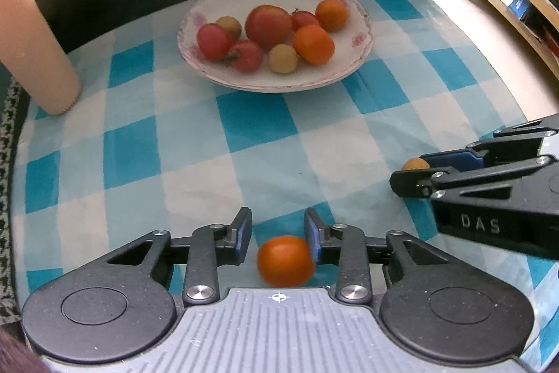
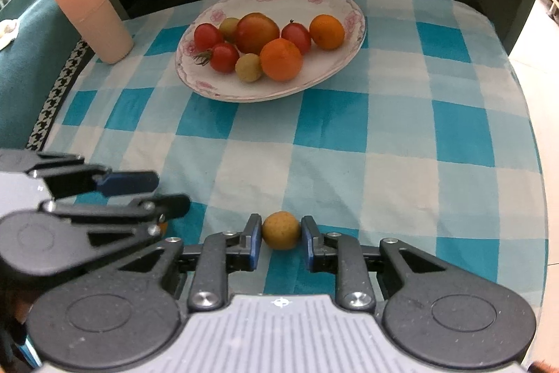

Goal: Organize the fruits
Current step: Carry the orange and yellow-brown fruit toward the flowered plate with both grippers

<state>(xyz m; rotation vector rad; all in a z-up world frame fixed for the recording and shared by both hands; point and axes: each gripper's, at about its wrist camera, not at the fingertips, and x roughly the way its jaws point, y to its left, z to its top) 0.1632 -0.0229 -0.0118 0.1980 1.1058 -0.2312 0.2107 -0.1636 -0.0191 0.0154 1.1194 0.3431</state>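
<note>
Fruits: right fingers [image 2: 281, 238] clamp longan [image 2: 280, 230]; left fingers [image 1: 278, 235] apart around orange [image 1: 285, 260].

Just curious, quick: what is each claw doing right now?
Left claw: open around the orange fruit.
Right claw: closed on the small tan fruit.

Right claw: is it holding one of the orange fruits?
No, the right claw is shut on a small yellowish-brown fruit, while the loose orange fruit sits between the left claw's pads.
</note>
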